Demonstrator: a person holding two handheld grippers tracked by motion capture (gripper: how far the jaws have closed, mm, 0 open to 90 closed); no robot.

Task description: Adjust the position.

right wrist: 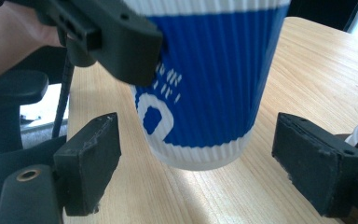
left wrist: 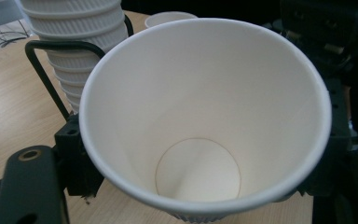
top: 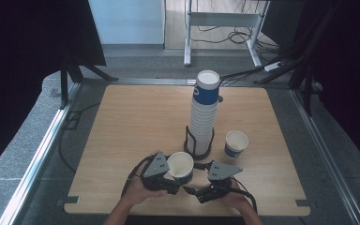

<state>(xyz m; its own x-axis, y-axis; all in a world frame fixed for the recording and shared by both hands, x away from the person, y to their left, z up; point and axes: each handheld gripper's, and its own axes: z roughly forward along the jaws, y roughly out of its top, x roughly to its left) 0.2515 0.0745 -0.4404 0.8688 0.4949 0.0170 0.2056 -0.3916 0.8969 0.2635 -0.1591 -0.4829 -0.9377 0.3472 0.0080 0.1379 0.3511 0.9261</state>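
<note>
A white-lined blue paper cup (top: 180,165) is upright at the table's near edge, with my left gripper (top: 172,179) shut on its wall. In the left gripper view the cup (left wrist: 205,116) is empty and sits between both jaws of the left gripper (left wrist: 205,161). My right gripper (top: 193,179) is open just right of the cup. In the right gripper view its jaws stand wide on either side of the cup's base (right wrist: 205,140) without touching it, and the right gripper (right wrist: 203,163) is low over the wood. One left jaw presses the cup's upper wall there.
A tall stack of the same cups (top: 204,112) stands in a black wire holder (top: 198,147) at mid-table, just behind the held cup. Another single cup (top: 236,143) stands to its right. The wooden table (top: 122,131) is bare on the left half. Dark stands flank the table.
</note>
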